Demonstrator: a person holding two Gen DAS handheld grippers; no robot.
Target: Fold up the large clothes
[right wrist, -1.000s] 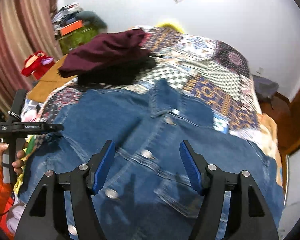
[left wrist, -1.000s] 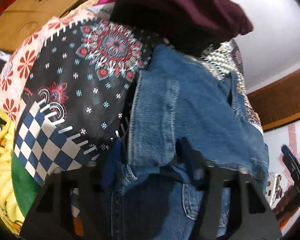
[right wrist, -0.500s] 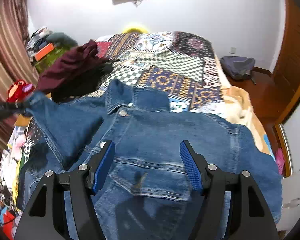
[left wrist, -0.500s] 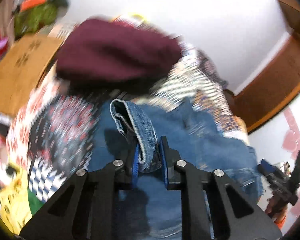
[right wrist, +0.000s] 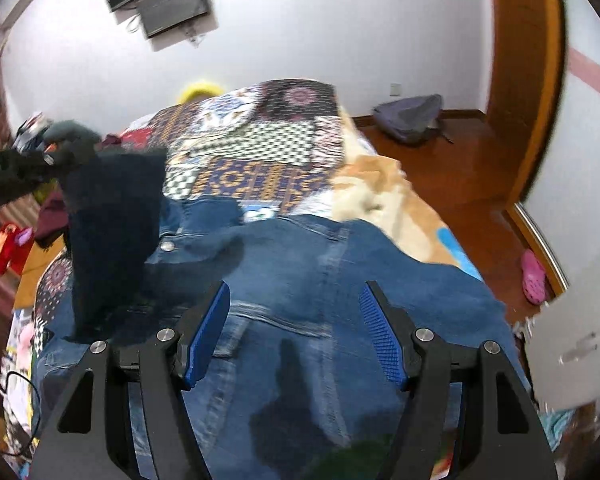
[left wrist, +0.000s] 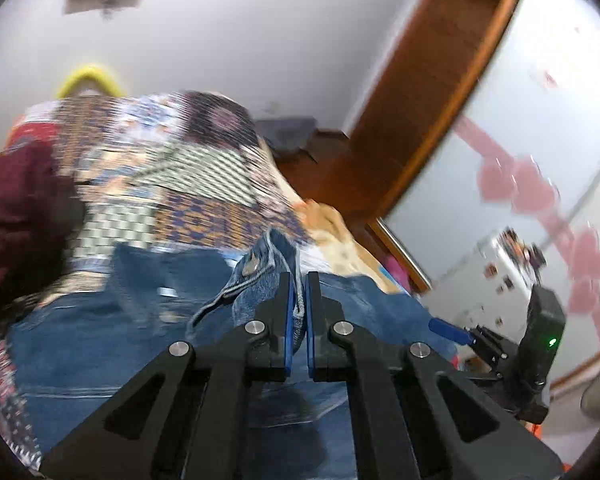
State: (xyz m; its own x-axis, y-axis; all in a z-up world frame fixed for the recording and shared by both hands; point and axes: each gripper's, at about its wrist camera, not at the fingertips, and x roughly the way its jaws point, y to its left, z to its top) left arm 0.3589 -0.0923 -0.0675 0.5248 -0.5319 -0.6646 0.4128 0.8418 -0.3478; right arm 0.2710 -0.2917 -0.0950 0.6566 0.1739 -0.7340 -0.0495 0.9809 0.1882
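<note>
The left gripper [left wrist: 297,312] is clamped on the cuff of the sleeve [right wrist: 112,240], raised above the denim jacket [right wrist: 320,280], which lies spread on the patchwork bedspread [right wrist: 260,136]. The right gripper [right wrist: 294,340] hovers over the jacket body with jaws wide and nothing between them. Step in hand, as judged: folding the sleeve inward; the next move calls for laying the cuff flat across the body before release.
</note>
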